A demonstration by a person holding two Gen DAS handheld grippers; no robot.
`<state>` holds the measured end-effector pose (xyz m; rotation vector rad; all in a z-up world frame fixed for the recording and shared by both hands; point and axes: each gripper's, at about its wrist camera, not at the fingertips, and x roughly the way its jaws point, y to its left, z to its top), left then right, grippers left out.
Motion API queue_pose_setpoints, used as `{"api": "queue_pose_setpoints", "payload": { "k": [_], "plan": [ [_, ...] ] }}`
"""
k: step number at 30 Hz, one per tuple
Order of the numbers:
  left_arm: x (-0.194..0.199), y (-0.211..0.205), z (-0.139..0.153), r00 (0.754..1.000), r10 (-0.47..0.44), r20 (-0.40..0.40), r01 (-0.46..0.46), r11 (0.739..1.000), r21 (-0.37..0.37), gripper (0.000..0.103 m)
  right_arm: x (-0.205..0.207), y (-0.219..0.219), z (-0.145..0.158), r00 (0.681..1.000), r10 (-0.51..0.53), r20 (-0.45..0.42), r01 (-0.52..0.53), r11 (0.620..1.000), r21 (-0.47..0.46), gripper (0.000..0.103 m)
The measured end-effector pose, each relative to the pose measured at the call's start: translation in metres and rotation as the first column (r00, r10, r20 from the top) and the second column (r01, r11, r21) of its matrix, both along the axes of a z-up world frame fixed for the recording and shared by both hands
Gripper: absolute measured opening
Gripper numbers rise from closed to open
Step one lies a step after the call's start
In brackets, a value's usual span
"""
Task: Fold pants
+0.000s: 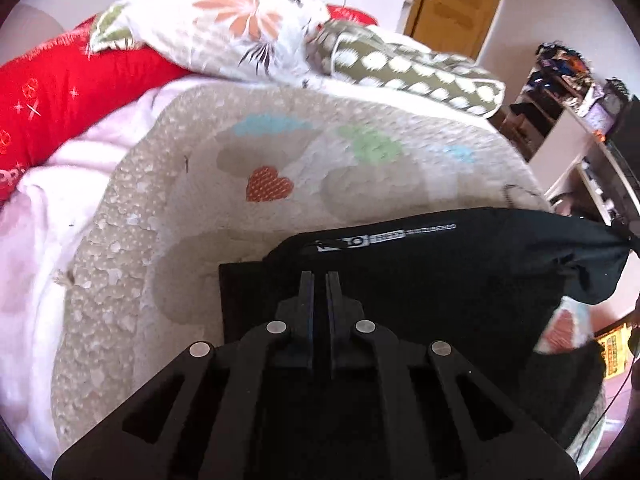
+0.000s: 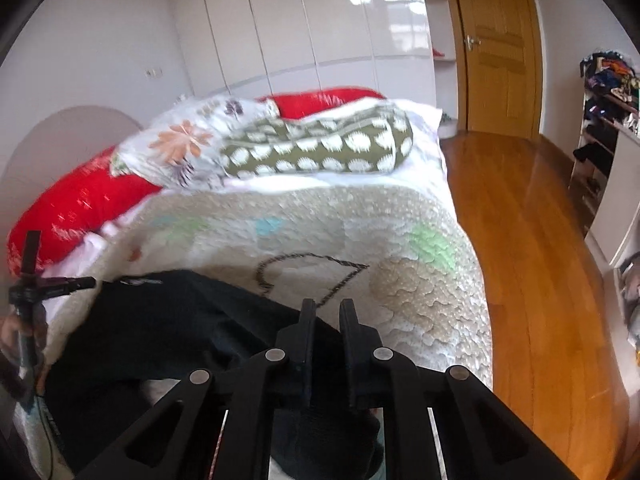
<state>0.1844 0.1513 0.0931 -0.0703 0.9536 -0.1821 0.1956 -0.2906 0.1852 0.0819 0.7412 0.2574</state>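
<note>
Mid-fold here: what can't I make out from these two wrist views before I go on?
- Left wrist view: whether the left gripper pinches the black pants; black on black.
- Right wrist view: the right gripper frame covers the pants beneath it.
- Pant legs: cut off at both bottom edges.
- White waistband lettering: blurred.

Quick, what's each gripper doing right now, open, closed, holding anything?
Left gripper: shut, over the black pants; a grip cannot be told.
Right gripper: jaws nearly closed, nothing visibly held.

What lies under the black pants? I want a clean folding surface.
The black pants rest on a beige quilted bedspread with a red heart. The quilt directly beneath them is covered, so cannot be checked.
</note>
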Motion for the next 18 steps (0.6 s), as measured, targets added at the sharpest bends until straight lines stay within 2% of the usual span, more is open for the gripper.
{"api": "queue_pose_setpoints", "payload": {
  "k": [2,6,8,9,10,11,14,18],
  "plan": [
    [-0.011,0.002,0.012,1.000,-0.004,0.018,0.005,1.000,-0.029,0.004,-0.027,0.006,0.019,0.999,0.019,0.038,-0.019,1.000,0.008,0.011],
    [-0.024,0.006,0.021,1.000,0.012,0.022,-0.011,0.999,-0.039,0.005,-0.087,0.017,0.044,0.993,0.061,0.098,-0.060,0.998,-0.009,0.011],
    [-0.024,0.005,0.017,1.000,-0.006,-0.005,0.006,0.999,-0.049,0.022,-0.115,0.021,0.046,0.991,0.083,0.106,-0.082,0.997,-0.016,0.011],
    [-0.024,0.004,0.014,1.000,-0.011,-0.016,0.010,0.999,-0.040,0.045,-0.131,0.025,0.044,0.989,0.099,0.106,-0.095,0.995,-0.036,0.011],
    [-0.022,0.001,0.011,1.000,-0.019,-0.018,0.018,1.000,-0.025,0.062,-0.140,0.027,0.041,0.989,0.103,0.103,-0.098,0.994,-0.045,0.011],
    [-0.021,-0.002,0.009,1.000,-0.028,-0.014,0.028,1.000,-0.013,0.066,-0.150,0.028,0.034,0.990,0.110,0.091,-0.106,0.993,-0.050,0.011],
    [-0.005,-0.010,0.001,0.999,-0.053,-0.013,0.054,0.998,0.041,0.066,-0.162,0.024,0.014,0.994,0.098,0.056,-0.095,0.994,-0.054,0.011],
    [0.029,-0.020,-0.022,0.990,-0.123,-0.071,0.131,0.983,0.128,0.067,-0.154,0.009,-0.004,0.998,0.061,0.025,-0.061,0.998,-0.009,0.011]
  ]
}}
